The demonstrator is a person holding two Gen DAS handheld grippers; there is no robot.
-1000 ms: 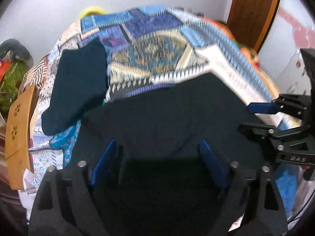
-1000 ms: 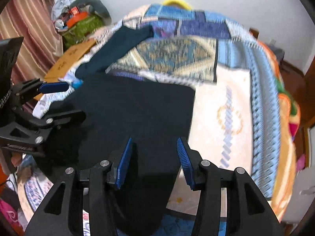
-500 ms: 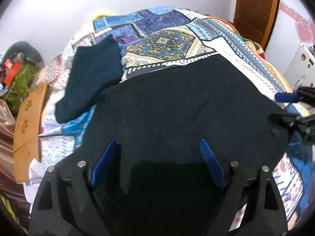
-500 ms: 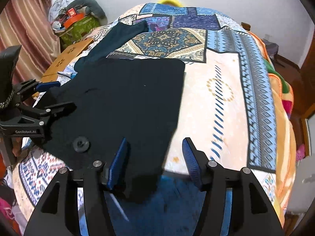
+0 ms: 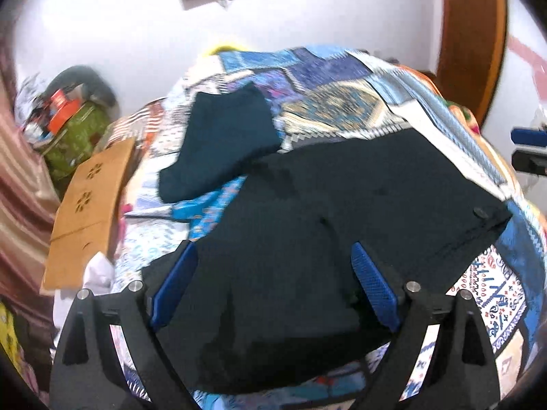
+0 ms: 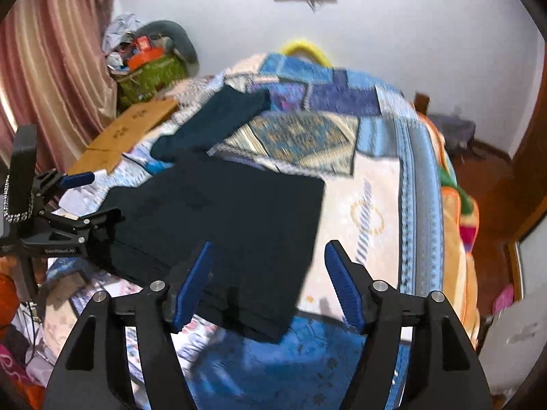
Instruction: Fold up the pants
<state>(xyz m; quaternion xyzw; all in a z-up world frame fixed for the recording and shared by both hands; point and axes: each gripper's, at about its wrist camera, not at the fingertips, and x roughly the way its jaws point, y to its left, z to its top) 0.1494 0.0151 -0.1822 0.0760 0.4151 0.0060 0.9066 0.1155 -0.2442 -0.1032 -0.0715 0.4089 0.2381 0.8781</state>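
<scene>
Both tongs agape over pants hem.

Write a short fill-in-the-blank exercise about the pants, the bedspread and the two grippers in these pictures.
1. The black pants lie spread on a patterned ____.
2. The fingers of the right gripper stand ____, with nothing held between them.
3. A second dark garment lies beyond the pants, toward the ____ wall.
4. The pads on the left gripper are ____ in colour.

Missing words: bedspread; open; white; blue
</scene>
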